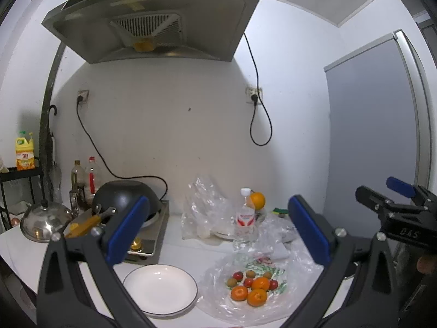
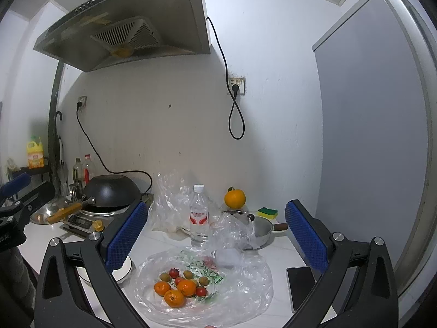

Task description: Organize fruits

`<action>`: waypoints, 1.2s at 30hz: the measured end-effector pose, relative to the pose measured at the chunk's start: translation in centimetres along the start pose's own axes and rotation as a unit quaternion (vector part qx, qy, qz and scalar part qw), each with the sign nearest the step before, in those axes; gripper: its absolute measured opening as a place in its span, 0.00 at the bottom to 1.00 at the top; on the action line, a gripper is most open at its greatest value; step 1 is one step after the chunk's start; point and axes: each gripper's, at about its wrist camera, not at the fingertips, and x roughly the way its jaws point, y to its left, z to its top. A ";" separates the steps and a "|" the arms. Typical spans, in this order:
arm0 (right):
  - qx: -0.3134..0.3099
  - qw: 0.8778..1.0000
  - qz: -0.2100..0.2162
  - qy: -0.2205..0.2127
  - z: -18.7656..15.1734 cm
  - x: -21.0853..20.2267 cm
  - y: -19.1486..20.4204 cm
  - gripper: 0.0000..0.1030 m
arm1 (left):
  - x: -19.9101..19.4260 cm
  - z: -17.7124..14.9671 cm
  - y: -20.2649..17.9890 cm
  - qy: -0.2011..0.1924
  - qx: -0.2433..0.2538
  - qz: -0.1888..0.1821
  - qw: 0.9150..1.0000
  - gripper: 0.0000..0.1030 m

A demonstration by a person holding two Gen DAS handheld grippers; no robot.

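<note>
A pile of fruit lies on a flat clear plastic bag (image 1: 297, 298) (image 2: 245, 289): three mandarins (image 1: 256, 291) (image 2: 174, 292), small red tomatoes (image 1: 238, 275) (image 2: 173, 272) and small brown-green fruits (image 1: 232, 282) (image 2: 203, 280). An empty white plate (image 1: 161, 288) sits left of the bag; its edge shows in the right wrist view (image 2: 123, 272). A big orange (image 1: 257, 200) (image 2: 235, 198) stands at the back. My left gripper (image 1: 218, 232) is open and empty above plate and bag. My right gripper (image 2: 217, 235) is open and empty above the fruit; it also shows in the left wrist view (image 1: 393, 194).
A water bottle (image 1: 245, 218) (image 2: 199, 216) stands behind the bag beside crumpled plastic (image 1: 202, 207). A black wok (image 1: 125, 196) on a stove, a steel lid (image 1: 45, 222), oil bottles (image 1: 79, 177), a small saucepan (image 2: 260, 229), a sponge (image 2: 267, 212) and a phone (image 2: 301, 287) are around.
</note>
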 end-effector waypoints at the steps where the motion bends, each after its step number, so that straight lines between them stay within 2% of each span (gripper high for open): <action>1: 0.000 1.000 0.000 0.000 0.0 0.0 0.1 1.00 | 0.0 0.0 0.0 0.000 0.000 0.001 1.000 1.00; 14: -0.005 1.000 -0.002 0.018 -1.7 1.8 -0.2 1.00 | 2.2 -1.5 -0.1 0.025 0.004 -0.002 1.000 1.00; 23: -0.008 0.998 -0.003 0.060 -5.3 4.8 -1.8 0.99 | 6.2 -5.3 -1.5 0.083 0.026 -0.015 0.996 1.00; 28: -0.018 0.996 0.006 0.087 -7.4 6.7 -2.3 0.94 | 8.7 -7.9 -2.9 0.125 0.047 -0.025 0.991 0.99; 30: -0.015 0.995 0.012 0.095 -8.2 7.3 -2.6 0.86 | 9.5 -8.9 -3.5 0.137 0.053 -0.029 0.989 0.99; 33: -0.012 0.994 0.022 0.109 -9.3 8.3 -2.9 0.83 | 10.9 -10.5 -4.5 0.158 0.061 -0.036 0.985 0.99; 36: -0.013 0.992 0.031 0.124 -10.4 9.2 -3.3 0.76 | 12.3 -12.3 -5.7 0.181 0.074 -0.045 0.980 0.99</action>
